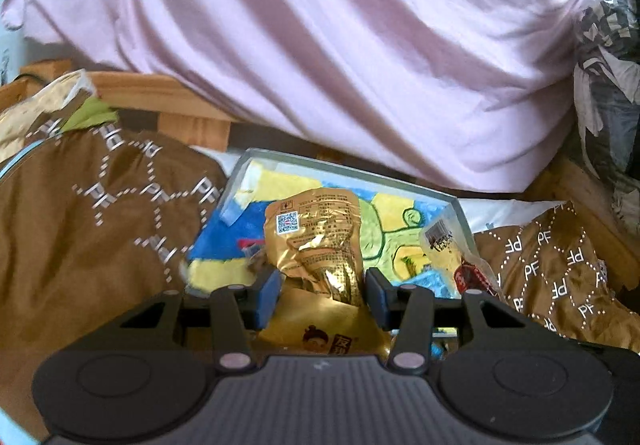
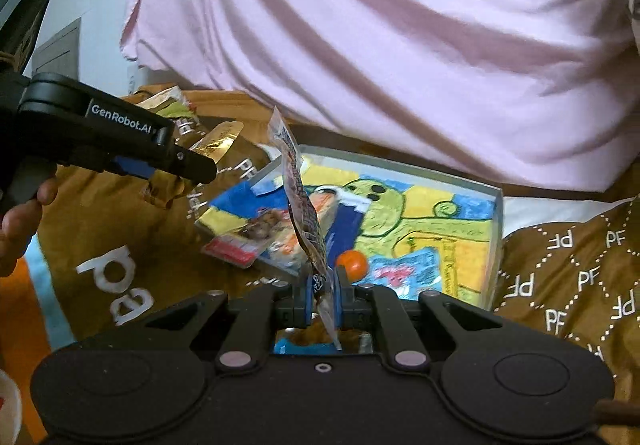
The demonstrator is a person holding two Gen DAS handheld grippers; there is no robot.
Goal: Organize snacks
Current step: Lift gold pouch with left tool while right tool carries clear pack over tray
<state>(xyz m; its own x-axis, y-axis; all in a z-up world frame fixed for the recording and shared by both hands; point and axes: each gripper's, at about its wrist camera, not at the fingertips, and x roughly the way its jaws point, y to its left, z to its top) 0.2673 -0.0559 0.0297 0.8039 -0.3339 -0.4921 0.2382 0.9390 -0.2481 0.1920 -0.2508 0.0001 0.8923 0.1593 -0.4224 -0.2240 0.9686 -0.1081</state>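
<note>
A shallow box (image 1: 348, 169) with a colourful cartoon lining lies on a brown patterned cloth; it also shows in the right wrist view (image 2: 496, 205). My left gripper (image 1: 323, 295) is shut on a crumpled gold snack packet (image 1: 316, 233) held over the box. In the right wrist view the left gripper (image 2: 180, 165) holds the gold packet (image 2: 218, 141) left of the box. My right gripper (image 2: 322, 295) is shut on a thin clear snack packet (image 2: 300, 197), held upright over the box. That packet also shows in the left wrist view (image 1: 448, 249).
Inside the box lie a red and white snack pack (image 2: 256, 237), a blue packet (image 2: 404, 273) and a small orange ball (image 2: 352, 265). More packets (image 1: 48, 105) sit far left on the cloth. A person in a pink shirt (image 1: 320, 37) stands behind the box.
</note>
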